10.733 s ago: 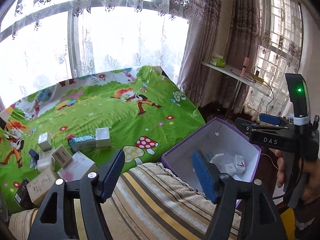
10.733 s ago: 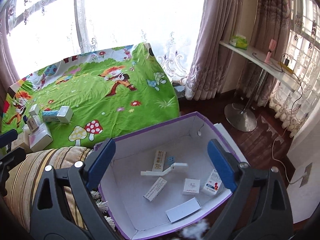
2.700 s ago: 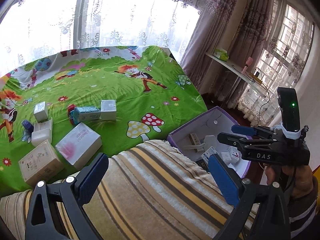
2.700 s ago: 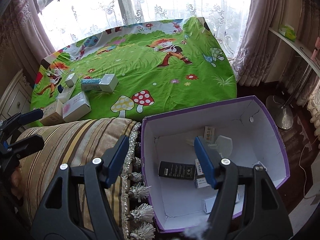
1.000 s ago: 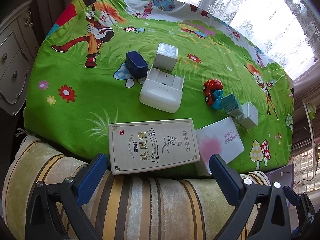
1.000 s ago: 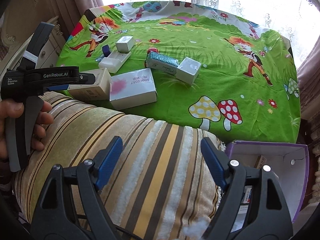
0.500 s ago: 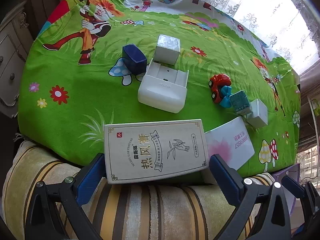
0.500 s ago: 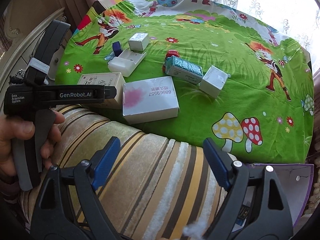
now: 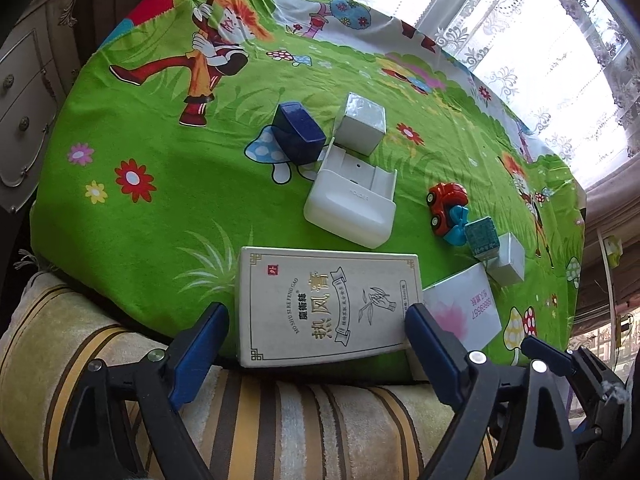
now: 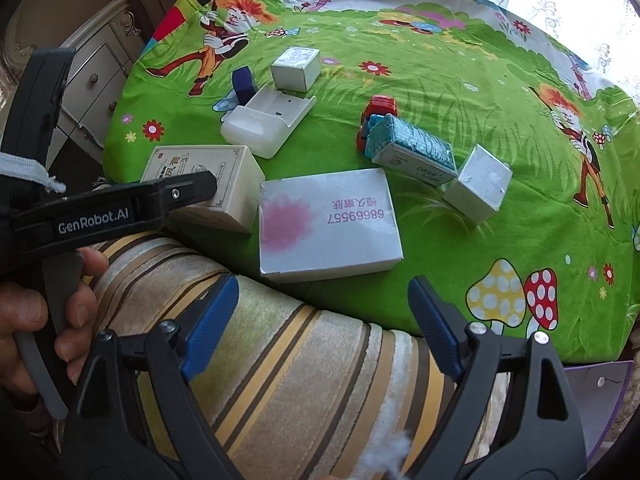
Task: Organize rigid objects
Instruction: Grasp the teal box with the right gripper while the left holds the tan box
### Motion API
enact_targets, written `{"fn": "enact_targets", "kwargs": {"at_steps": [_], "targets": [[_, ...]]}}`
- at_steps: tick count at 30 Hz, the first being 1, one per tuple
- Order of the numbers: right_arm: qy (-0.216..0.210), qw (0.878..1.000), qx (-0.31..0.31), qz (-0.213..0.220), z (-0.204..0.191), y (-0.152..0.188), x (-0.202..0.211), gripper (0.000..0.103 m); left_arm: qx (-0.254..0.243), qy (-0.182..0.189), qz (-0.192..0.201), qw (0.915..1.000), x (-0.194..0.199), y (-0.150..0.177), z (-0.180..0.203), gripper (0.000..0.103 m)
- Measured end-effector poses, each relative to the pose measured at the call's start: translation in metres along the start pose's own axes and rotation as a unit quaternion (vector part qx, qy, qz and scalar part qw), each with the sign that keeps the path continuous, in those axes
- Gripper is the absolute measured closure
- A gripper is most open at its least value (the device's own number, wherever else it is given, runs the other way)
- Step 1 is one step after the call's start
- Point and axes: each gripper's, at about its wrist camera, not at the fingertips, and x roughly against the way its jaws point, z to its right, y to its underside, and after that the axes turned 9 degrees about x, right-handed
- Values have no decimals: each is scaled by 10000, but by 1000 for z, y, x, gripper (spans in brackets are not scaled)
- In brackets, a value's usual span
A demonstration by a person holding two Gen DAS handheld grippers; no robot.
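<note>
My left claw (image 9: 316, 336) is hanging over the cream box with Chinese lettering (image 9: 324, 304), near the front edge of the surface with the green cartoon cloth (image 9: 160, 184). Its jaws have just been closing in a bit; the box sits between them, but I can see a gap on the left side, so no grip yet. My right claw (image 10: 324, 312) is spread wide with nothing in it, just above the striped cushion (image 10: 288, 380), pointing at the white box with the pink blotch (image 10: 328, 224).
</note>
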Motion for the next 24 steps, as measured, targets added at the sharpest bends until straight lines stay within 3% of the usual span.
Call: {"fn": "enact_targets", "kwargs": {"at_steps": [5,8,15,21,24], "targets": [[254,9983,-502,142,23,-13,4,14,42,73,-26,10000,-2,0,-2,11],[458,9976,-488,198,40,-23,6,14,-54,44,-82,9999,-4,2,2,4],[756,9892,1255,22,59,-45,-6,14,-449,-71,-53,9990,-5,7,17,0],[366,9747,2205,-68,66,-60,-24,14,-725,-280,-33,9970,-10,10,27,0],[102,9735,2275,-209,63,-65,-35,14,-798,-328,22,9963,-12,8,31,0]]}}
